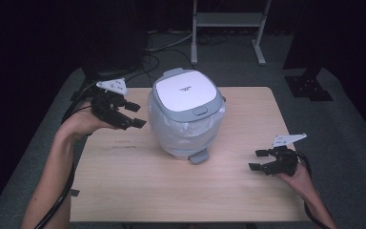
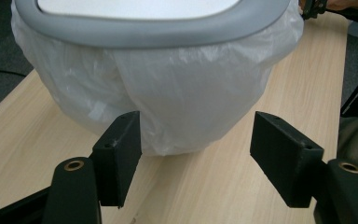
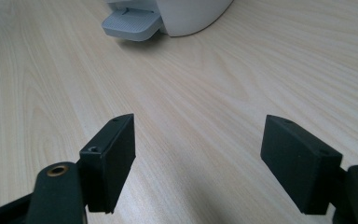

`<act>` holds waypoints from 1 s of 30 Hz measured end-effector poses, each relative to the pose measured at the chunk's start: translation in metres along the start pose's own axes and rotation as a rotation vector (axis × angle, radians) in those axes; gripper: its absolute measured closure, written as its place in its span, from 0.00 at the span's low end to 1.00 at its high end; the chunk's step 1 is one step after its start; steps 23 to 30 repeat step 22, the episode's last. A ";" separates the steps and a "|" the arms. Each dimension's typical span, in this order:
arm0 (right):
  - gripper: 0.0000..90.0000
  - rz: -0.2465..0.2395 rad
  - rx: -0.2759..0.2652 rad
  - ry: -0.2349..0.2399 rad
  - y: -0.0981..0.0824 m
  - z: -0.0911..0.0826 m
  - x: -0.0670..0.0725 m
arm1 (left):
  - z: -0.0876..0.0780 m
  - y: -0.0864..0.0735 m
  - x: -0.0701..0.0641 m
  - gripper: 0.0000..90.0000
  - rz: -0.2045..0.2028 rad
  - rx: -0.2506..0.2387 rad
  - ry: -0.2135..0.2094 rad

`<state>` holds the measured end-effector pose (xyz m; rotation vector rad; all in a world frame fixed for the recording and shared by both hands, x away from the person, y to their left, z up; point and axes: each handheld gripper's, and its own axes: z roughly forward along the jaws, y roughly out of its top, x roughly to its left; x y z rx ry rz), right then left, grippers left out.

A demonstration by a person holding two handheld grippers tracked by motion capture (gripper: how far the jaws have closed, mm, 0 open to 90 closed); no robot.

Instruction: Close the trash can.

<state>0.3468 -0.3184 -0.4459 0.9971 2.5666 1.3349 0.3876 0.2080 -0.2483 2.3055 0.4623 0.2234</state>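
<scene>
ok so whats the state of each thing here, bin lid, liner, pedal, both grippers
bin lid: closed, flat on the rim
bag liner: fitted, folded over the outside of the bin under the lid
pedal: not pressed, nothing on it
left gripper: open, empty, beside the bin, not touching it
right gripper: open, empty, low near the table, apart from the bin

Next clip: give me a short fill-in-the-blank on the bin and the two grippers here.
1. The bin's lid is ____.
2. The bin is lined with a white plastic ____.
3. The left gripper and the right gripper both have their jaws ____.
4. The grey pedal sits at the bin's ____.

Missing words: shut; bag; open; foot
</scene>
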 end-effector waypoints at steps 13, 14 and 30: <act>0.28 -0.007 0.006 -0.001 0.000 0.002 0.001 | 0.009 -0.037 -0.004 0.30 -0.043 0.006 0.004; 0.28 -0.004 0.008 0.001 0.000 0.002 0.001 | 0.010 -0.039 -0.004 0.30 -0.039 0.011 0.007; 0.28 -0.007 0.011 0.003 0.001 0.004 0.002 | 0.011 -0.052 -0.008 0.28 -0.055 0.009 0.008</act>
